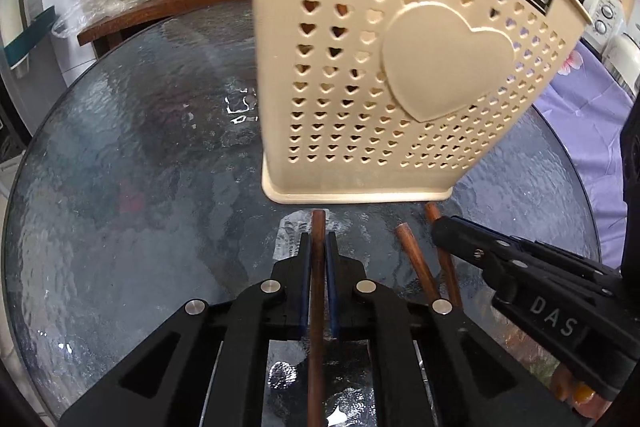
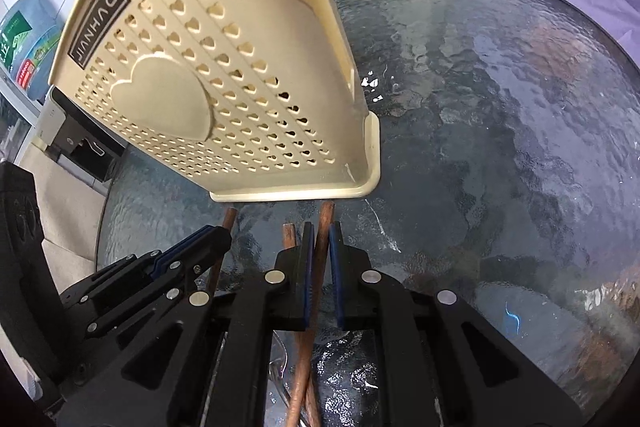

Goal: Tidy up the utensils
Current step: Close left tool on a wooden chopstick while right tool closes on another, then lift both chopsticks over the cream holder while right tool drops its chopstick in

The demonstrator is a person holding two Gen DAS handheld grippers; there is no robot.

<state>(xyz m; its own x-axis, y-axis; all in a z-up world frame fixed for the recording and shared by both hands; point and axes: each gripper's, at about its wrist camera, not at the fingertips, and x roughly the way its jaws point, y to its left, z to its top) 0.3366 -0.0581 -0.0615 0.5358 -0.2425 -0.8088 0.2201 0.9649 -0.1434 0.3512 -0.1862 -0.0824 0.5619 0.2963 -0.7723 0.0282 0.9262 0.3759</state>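
left tongs [image 1: 319, 247]: narrow, clamped on one brown chopstick [image 1: 318, 307] that runs up between the blue pads and pokes out just ahead of them.
right tongs [image 2: 319, 239]: narrow, closed on another chopstick [image 2: 316, 287]; whether a second stick is caught with it I cannot tell.
loose sticks [image 1: 414, 263]: two lie on the glass worktop [image 1: 140, 187] between the two tongs, just beside each.
holder [image 1: 380, 67]: cream, heart-pierced, standing just ahead of both tongs; other sticks show through its holes.
risk, slip: each stick is held near one end, so I judge it may swing or slide out when lifted.
risk, knock: the holder stands close; a raised tip could strike its wall and tip it.
risk, clash: the tongs sit side by side and could bump.
writing: "JIANHAO" on the holder's black label [image 2: 98, 23]; "DAS" on the right tongs' body as the left camera sees it.
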